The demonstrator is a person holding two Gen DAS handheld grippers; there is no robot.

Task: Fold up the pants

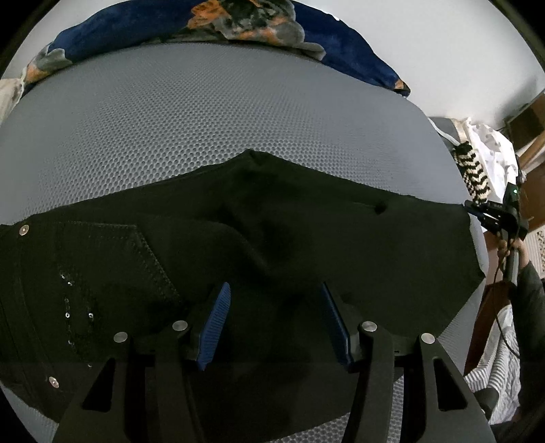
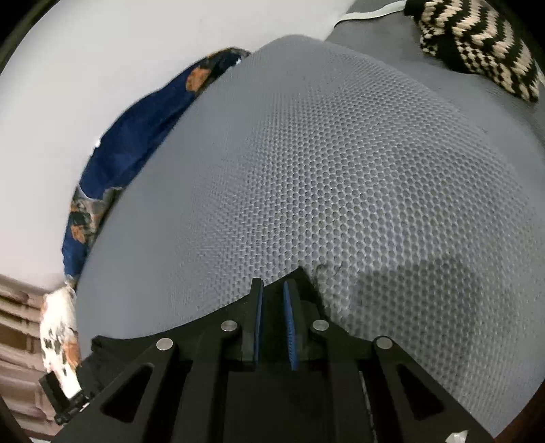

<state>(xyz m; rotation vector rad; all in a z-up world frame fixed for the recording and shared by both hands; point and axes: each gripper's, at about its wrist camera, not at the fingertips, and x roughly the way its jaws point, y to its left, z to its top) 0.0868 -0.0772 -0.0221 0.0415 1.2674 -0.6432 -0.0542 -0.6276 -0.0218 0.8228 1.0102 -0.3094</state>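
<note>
Black pants (image 1: 272,238) lie spread on a grey honeycomb-textured mattress (image 1: 204,109), waistband with metal studs at the left. My left gripper (image 1: 276,296) is open, its blue pads just above the black cloth at the near edge. My right gripper (image 2: 272,289) is shut on a corner of the pants (image 2: 301,276). It also shows in the left wrist view (image 1: 477,209) at the pants' far right corner, held by a hand.
A navy floral blanket (image 1: 238,24) lies along the far edge of the mattress (image 2: 340,170) by a white wall. A black-and-cream zigzag knit (image 2: 477,44) lies past the mattress's right end. Striped fabric (image 1: 497,357) and wooden furniture stand at right.
</note>
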